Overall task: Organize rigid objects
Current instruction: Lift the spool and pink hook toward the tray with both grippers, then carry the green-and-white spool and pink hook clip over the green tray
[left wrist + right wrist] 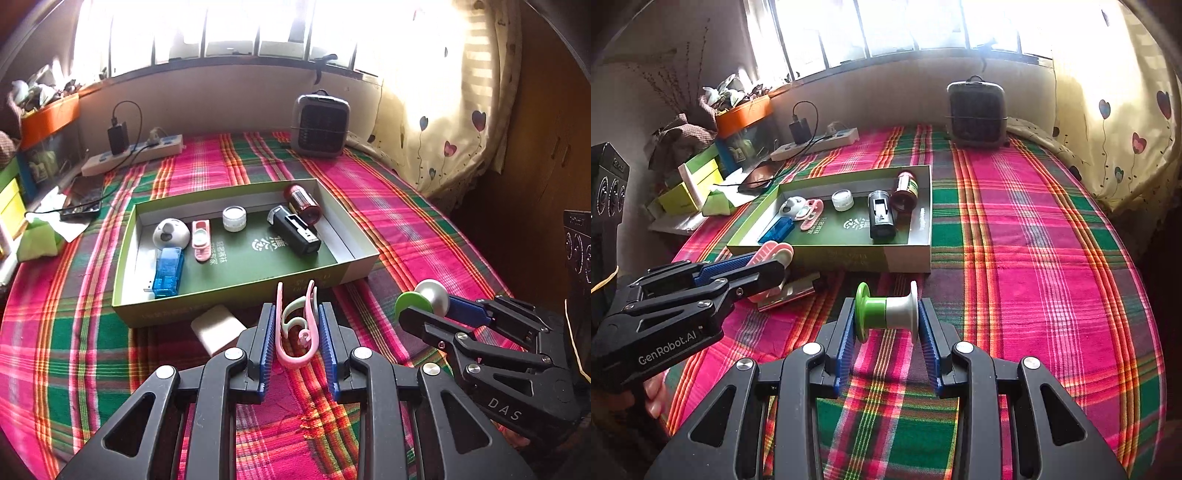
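My left gripper [297, 325] is shut on a pink and pale green clip [295, 328], held just in front of the green tray's [229, 295] near wall. My right gripper [886, 314] is shut on a green and white spool [886, 312], gripped end to end, above the plaid cloth before the tray's [849, 254] front right corner. In the left wrist view the right gripper [424, 306] shows at right with the spool [423, 297]. The tray holds a blue USB device [168, 271], a pink clip [201, 240], a white jar [234, 218], a black device [293, 229] and a dark red bottle [303, 203].
A white block [218, 328] lies on the cloth [1015, 258] before the tray. A small heater [319, 125] stands at the back, a power strip [133, 155] with a charger at back left. Boxes and a phone [81, 206] crowd the left edge. A curtain [1115, 122] hangs right.
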The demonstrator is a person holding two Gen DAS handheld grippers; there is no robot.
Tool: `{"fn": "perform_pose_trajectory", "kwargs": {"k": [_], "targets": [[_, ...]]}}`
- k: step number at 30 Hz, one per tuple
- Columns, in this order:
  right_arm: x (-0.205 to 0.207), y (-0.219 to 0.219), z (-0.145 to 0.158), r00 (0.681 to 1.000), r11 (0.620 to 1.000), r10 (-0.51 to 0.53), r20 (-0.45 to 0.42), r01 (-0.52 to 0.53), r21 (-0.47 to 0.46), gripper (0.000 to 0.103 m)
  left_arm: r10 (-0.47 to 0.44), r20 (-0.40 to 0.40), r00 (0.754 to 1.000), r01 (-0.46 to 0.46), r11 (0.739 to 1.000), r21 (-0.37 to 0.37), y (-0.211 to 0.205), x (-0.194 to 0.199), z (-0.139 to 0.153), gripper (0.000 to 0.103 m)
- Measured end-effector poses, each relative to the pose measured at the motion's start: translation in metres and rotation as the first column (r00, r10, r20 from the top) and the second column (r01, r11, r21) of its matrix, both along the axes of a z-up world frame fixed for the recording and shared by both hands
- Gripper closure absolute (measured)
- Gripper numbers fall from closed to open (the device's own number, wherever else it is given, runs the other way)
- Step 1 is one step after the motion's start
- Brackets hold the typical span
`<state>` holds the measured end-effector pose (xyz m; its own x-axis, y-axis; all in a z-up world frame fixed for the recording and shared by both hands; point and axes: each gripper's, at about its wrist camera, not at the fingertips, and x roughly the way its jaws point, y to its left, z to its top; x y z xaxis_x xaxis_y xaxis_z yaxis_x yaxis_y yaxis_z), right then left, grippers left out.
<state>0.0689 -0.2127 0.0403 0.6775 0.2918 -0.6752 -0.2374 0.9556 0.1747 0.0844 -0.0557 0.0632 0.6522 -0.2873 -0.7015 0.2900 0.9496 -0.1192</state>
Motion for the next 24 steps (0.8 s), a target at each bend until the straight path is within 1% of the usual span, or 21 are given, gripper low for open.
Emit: {"fn": "perform_pose_trajectory", "kwargs": {"k": [6, 15, 20, 24], "targets": [[0.006, 0.007, 0.009, 1.000, 1.000, 0.015, 0.015, -0.015, -0.003, 0.069, 0.033, 0.013, 0.999, -0.033, 0.999, -0.011, 0.015, 0.007, 0.009, 0.081], [0.025, 0.017, 0.016, 0.999, 0.999, 0.032, 0.025, -0.031, -0.022, 0.069, 0.072, 0.002, 0.997, -0.072, 0.997, -0.026, 0.036, 0.025, 0.011, 0.081], [0.043, 0.021, 0.016, 0.999, 0.999, 0.034, 0.009, -0.033, -0.026, 0.069, 0.088, -0.007, 0.996, -0.089, 0.996, -0.030, 0.046, 0.039, 0.009, 0.081], [0.057, 0.027, 0.015, 0.999, 0.999, 0.041, -0.008, -0.041, -0.011, 0.069, 0.093, -0.018, 0.996, -0.094, 0.995, -0.036, 0.053, 0.049, 0.007, 0.081]]}}
